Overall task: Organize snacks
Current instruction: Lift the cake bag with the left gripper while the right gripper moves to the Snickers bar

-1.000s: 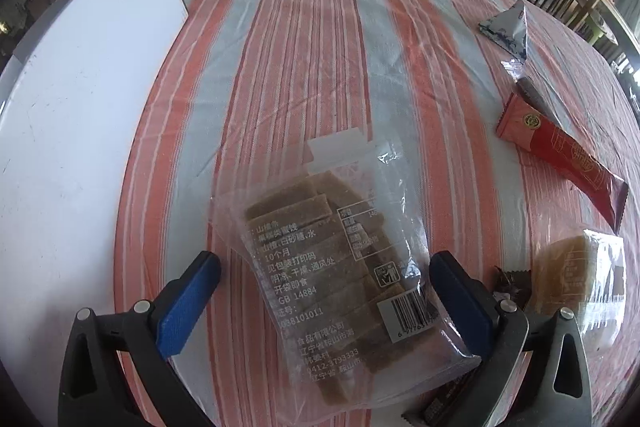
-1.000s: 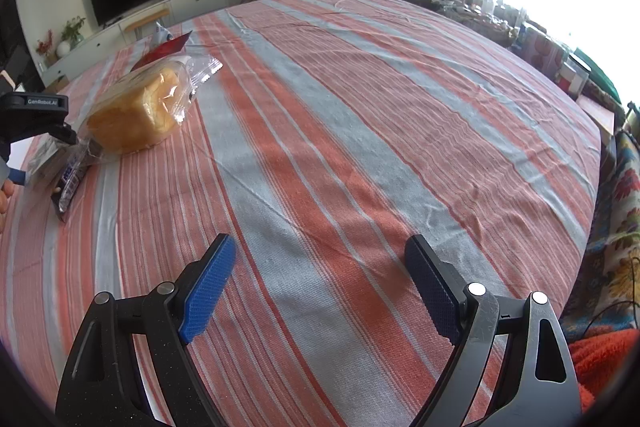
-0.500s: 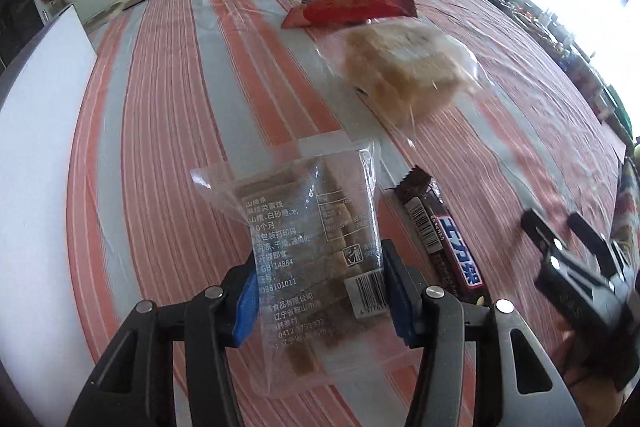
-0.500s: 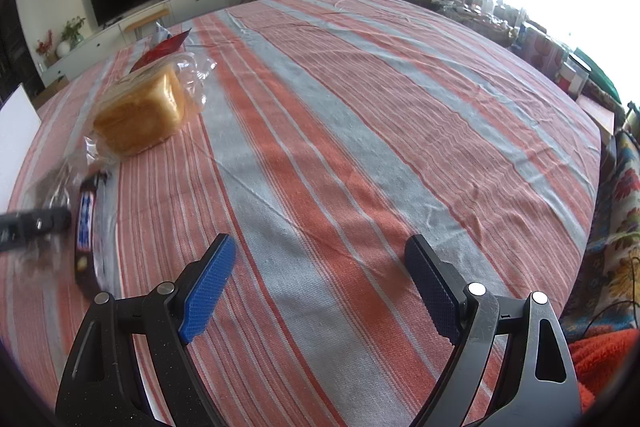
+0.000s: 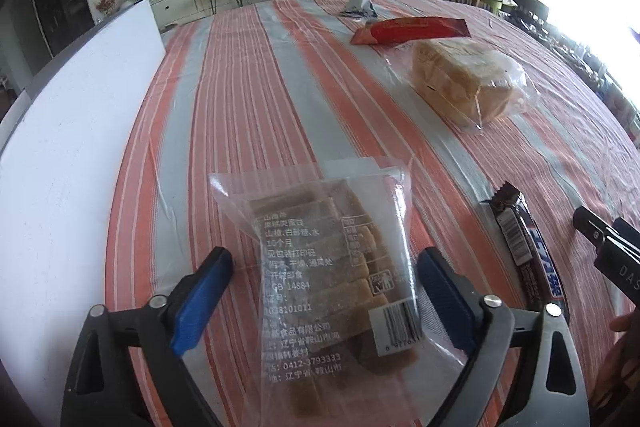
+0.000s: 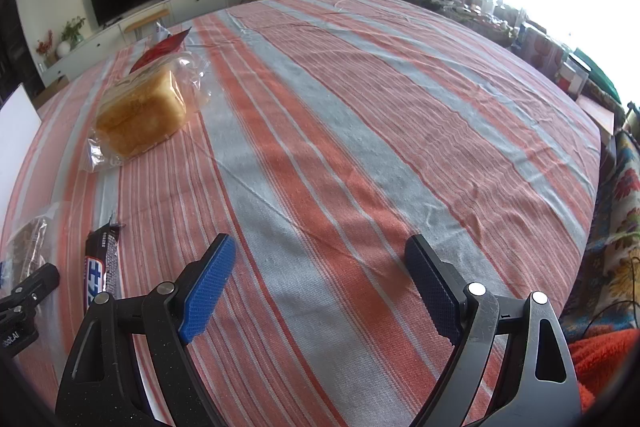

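A clear bag of brown snack slices lies on the striped tablecloth between the blue pads of my left gripper. Its jaws are opening and the pads stand off the bag's sides. Just right of the bag lies a dark chocolate bar, which the right wrist view shows too, with the bag at the left edge. My right gripper hovers open over bare cloth with nothing between its fingers.
A bagged bread loaf sits farther back, with a red packet and a small triangular packet behind it. A white board runs along the table's left side. A colourful fabric hangs past the right edge.
The left gripper shut on the snack bag, swung round with it toward the chocolate bar, and has spread its jaws again with the bag lying flat. The right gripper kept still.
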Action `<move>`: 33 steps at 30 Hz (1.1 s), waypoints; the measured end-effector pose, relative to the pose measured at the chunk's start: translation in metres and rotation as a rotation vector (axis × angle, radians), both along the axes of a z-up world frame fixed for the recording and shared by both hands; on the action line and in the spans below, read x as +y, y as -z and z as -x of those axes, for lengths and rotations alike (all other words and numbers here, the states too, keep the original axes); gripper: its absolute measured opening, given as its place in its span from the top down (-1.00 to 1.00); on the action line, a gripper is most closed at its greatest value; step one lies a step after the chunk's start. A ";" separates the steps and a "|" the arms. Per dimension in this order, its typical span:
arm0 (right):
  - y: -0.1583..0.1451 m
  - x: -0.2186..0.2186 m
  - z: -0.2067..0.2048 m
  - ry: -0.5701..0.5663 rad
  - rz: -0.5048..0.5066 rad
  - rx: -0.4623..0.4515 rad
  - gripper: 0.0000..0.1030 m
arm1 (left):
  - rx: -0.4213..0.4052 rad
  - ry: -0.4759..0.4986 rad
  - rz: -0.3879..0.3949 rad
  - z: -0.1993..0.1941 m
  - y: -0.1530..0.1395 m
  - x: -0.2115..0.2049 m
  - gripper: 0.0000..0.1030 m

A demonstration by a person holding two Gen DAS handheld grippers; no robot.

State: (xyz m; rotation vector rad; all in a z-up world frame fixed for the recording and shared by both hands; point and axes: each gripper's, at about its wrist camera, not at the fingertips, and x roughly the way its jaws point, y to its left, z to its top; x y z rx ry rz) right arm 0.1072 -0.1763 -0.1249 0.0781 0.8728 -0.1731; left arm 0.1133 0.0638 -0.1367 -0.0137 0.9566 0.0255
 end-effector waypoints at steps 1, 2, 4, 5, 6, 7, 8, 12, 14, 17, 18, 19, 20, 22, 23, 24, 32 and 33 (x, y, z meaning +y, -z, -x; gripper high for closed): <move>0.000 0.000 0.000 0.000 0.000 0.000 -0.73 | -0.010 -0.007 -0.004 0.000 0.002 0.002 -0.98; 0.000 0.000 0.000 0.000 0.000 0.000 -0.73 | -0.011 -0.010 0.001 0.000 0.002 0.003 -0.99; 0.000 0.000 0.000 0.000 0.000 0.000 -0.73 | -0.010 -0.008 -0.001 -0.001 0.002 0.003 -1.00; 0.000 0.000 0.000 0.000 0.000 0.000 -0.73 | -0.010 -0.008 -0.001 -0.001 0.002 0.004 -1.00; 0.000 0.000 0.000 0.000 0.000 0.000 -0.73 | -0.010 -0.008 -0.001 -0.001 0.002 0.004 -1.00; 0.000 0.000 0.000 0.000 0.000 0.000 -0.73 | -0.010 -0.008 -0.001 -0.001 0.002 0.004 -1.00; 0.000 0.000 0.000 0.000 0.000 0.000 -0.73 | -0.010 -0.008 -0.001 0.000 0.001 0.004 -1.00; 0.000 0.000 0.000 0.000 0.000 0.000 -0.73 | -0.010 -0.008 -0.001 0.000 0.001 0.004 -1.00; 0.000 0.000 0.000 0.000 0.000 0.000 -0.73 | -0.010 -0.008 -0.001 0.000 0.001 0.004 -1.00; 0.000 0.000 0.000 0.000 0.000 0.000 -0.73 | -0.010 -0.008 -0.001 0.000 0.001 0.004 -1.00; 0.000 0.000 0.000 0.000 0.000 0.000 -0.73 | -0.010 -0.008 -0.001 0.000 0.001 0.004 -1.00; 0.000 0.000 0.000 0.000 0.000 0.000 -0.73 | -0.010 -0.008 -0.001 0.000 0.001 0.004 -1.00; 0.000 0.000 0.000 0.000 0.000 0.000 -0.73 | -0.010 -0.008 -0.001 0.000 0.001 0.004 -1.00; 0.000 0.000 0.000 0.000 0.000 0.000 -0.73 | -0.010 -0.008 -0.001 0.000 0.001 0.004 -1.00; 0.000 0.000 0.000 0.000 0.000 0.000 -0.73 | -0.010 -0.008 -0.001 0.000 0.001 0.003 -1.00; 0.000 0.000 0.000 0.000 0.000 0.000 -0.73 | -0.010 -0.008 -0.001 0.000 0.001 0.004 -1.00; 0.000 0.000 0.000 0.001 0.000 0.000 -0.73 | -0.010 -0.009 -0.001 0.000 0.001 0.003 -1.00; 0.000 0.000 0.000 0.001 0.000 0.000 -0.73 | -0.010 -0.008 -0.001 0.000 0.001 0.004 -1.00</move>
